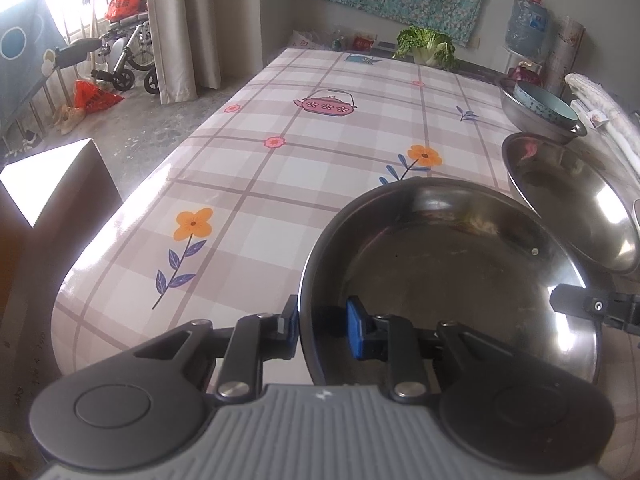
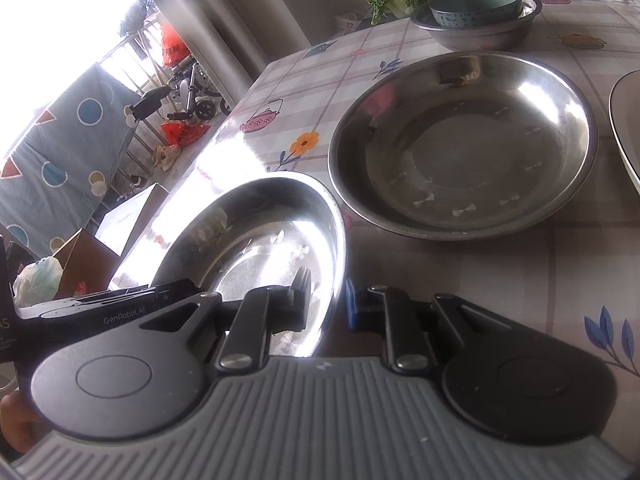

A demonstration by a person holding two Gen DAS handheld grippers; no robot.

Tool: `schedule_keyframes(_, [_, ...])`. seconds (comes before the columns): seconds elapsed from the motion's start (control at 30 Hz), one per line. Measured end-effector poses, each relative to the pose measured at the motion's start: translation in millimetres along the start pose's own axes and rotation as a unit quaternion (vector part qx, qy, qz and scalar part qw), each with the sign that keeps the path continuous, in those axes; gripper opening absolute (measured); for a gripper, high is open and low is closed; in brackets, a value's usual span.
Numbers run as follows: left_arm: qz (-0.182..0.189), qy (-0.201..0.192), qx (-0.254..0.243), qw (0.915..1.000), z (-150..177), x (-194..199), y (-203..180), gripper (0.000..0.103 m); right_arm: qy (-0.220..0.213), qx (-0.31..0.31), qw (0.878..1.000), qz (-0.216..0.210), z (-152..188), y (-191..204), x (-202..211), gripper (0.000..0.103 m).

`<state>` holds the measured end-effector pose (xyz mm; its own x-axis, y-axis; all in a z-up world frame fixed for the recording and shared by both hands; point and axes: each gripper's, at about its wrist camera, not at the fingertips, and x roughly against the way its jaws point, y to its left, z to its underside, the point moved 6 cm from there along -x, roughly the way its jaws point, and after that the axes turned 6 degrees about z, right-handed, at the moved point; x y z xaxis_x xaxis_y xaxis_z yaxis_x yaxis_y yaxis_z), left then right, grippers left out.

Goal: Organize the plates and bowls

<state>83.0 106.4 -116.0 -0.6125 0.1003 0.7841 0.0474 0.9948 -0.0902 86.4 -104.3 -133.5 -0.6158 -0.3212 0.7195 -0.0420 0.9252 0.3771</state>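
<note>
A shallow steel plate (image 1: 460,272) (image 2: 260,240) hangs tilted just over the checked tablecloth, near the table's front edge. My left gripper (image 1: 322,330) is shut on its left rim, one finger outside and the blue pad inside. My right gripper (image 2: 326,304) is shut on the opposite rim and shows in the left wrist view as a black tip (image 1: 576,304). A larger steel plate (image 1: 580,200) (image 2: 460,140) lies flat just beyond it. Farther back, a steel basin (image 1: 532,120) (image 2: 480,36) holds a blue-green bowl (image 1: 548,106) (image 2: 476,8).
A white plate's edge (image 2: 628,128) shows at the right. A cabbage (image 1: 424,46) and small packets sit at the table's far end. The tablecloth (image 1: 280,184) stretches left of the plates. A cardboard box (image 1: 60,184) stands off the left edge, a wheelchair beyond.
</note>
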Motion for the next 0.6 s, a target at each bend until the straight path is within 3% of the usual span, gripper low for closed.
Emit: schedule_keyframes(0.6, [-0.014, -0.004, -0.004, 0.9999, 5, 6, 9, 0.023, 0.002, 0.021, 1.0, 0.001, 2, 10, -6, 0.016])
